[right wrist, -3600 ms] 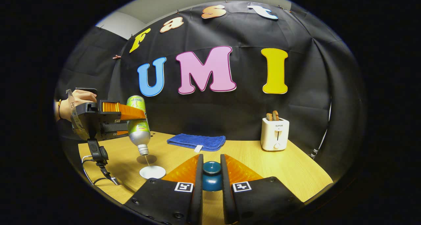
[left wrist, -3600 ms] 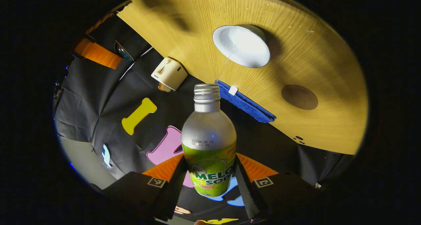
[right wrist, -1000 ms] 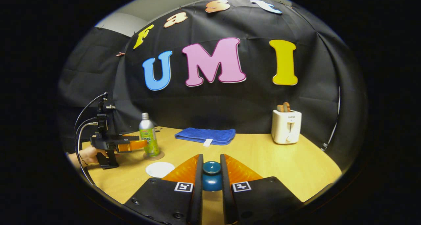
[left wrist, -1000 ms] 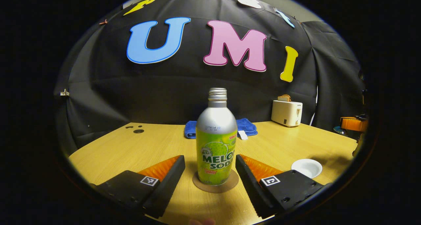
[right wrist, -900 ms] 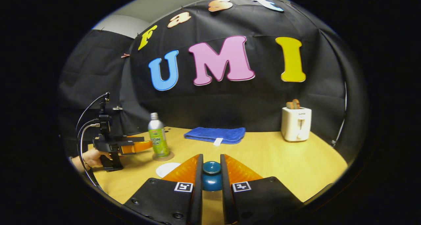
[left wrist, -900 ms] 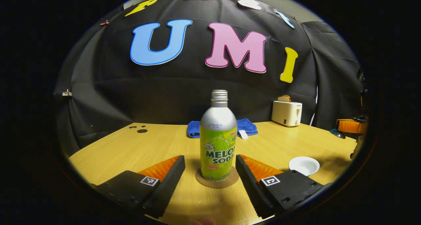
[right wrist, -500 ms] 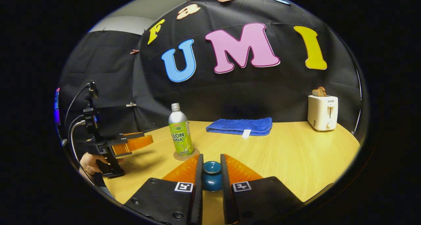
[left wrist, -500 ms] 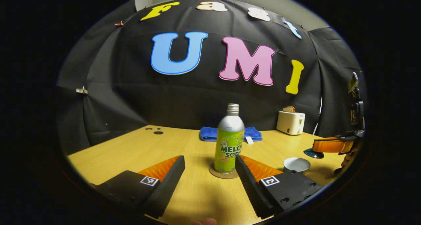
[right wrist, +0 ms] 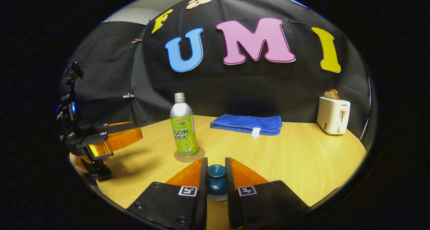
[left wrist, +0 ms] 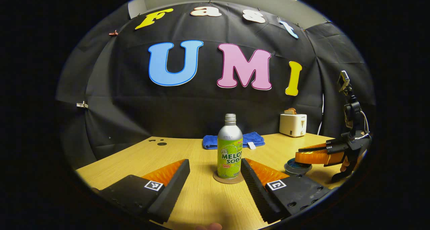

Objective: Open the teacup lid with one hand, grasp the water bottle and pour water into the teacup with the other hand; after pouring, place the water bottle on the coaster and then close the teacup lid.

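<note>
Bottle (left wrist: 229, 146) stands upright on the coaster (left wrist: 228, 177), left gripper (left wrist: 215, 171) released, jaws wide apart and clear of it. Right gripper (right wrist: 216, 179) is clenched on the lid (right wrist: 216, 179) knob, just over the cup (left wrist: 297, 166) on the counter (right wrist: 295, 156). Risks: lid seating off-centre and tipping when let go; knob slipping in a narrow grip; a nudge spilling the cup.

The setting is a staged recording booth rather than a home: black cloth (right wrist: 107, 72) walls enclose one wooden table (right wrist: 302, 156) dressed with a toaster (right wrist: 333, 115) and folded blue towel (right wrist: 247, 123).
</note>
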`<state>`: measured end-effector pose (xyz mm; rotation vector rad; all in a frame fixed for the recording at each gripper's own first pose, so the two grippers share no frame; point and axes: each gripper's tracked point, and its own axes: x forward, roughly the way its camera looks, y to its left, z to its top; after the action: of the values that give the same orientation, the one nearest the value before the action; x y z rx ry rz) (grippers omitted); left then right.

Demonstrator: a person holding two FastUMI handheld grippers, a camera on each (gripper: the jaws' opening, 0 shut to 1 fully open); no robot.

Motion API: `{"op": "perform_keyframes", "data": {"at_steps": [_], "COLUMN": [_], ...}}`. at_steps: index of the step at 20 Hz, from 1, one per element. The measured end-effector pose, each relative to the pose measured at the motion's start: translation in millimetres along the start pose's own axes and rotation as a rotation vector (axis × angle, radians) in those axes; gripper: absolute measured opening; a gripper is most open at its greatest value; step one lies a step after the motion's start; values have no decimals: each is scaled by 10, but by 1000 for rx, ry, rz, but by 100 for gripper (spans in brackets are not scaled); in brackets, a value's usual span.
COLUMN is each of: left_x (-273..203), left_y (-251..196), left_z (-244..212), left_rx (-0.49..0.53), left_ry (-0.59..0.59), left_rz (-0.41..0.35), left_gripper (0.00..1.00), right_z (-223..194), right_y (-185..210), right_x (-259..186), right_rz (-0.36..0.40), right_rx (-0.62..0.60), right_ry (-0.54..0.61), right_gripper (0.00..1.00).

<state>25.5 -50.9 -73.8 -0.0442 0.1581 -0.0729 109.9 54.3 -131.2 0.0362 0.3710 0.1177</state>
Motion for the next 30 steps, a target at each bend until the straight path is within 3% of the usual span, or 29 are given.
{"op": "perform_keyframes", "data": {"at_steps": [7, 9, 12, 14, 22, 30], "left_x": [-11, -4, -2, -19, -61, -128], "left_y": [17, 21, 29, 32, -113, -318], "left_z": [14, 7, 14, 20, 72, 86], "left_rx": [-6, -14, -14, -13, -24, -29], "left_ry": [-8, -8, -11, -13, -21, -28], "left_rz": [1, 1, 0, 2, -23, -63], "left_gripper": [96, 96, 96, 96, 97, 97], "right_z": [-120, -131, -84, 74, 590, 697], "right_y": [-14, -19, -29, -27, -305, -756], "right_x": [19, -9, -54, -166, -962, -1401], "right_rz": [-9, -9, -10, -3, -7, -116], "right_rx": [-23, -23, -17, 8, 35, -31], "right_ry": [34, 40, 30, -20, -199, -270], "right_gripper": [29, 34, 77, 87, 90, 92]}}
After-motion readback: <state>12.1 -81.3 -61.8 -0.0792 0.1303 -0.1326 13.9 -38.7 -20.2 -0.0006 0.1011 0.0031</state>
